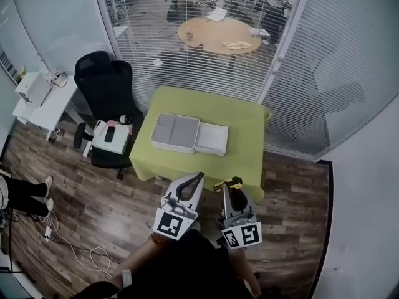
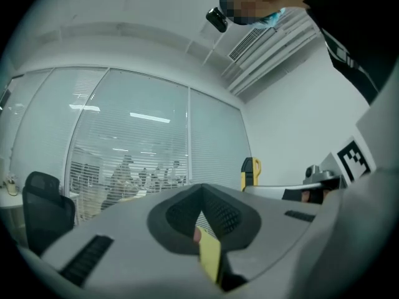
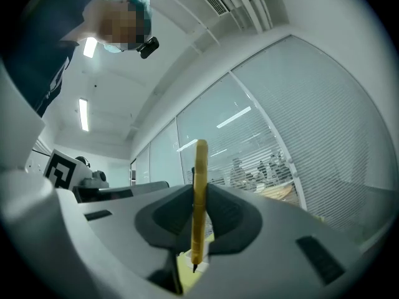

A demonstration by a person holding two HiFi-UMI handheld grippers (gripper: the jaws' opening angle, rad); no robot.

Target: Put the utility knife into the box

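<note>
Two grippers up, knife in the right one

Right gripper is pinching the knife edge-on between its pads, with the yellow body standing up past the jaw tips. Left gripper sits just beside it, jaws pressed together with nothing between them. Ahead of both grippers and well apart from them, the box lies open on the green worktop. The knife is off the worktop, short of the near edge.
</note>
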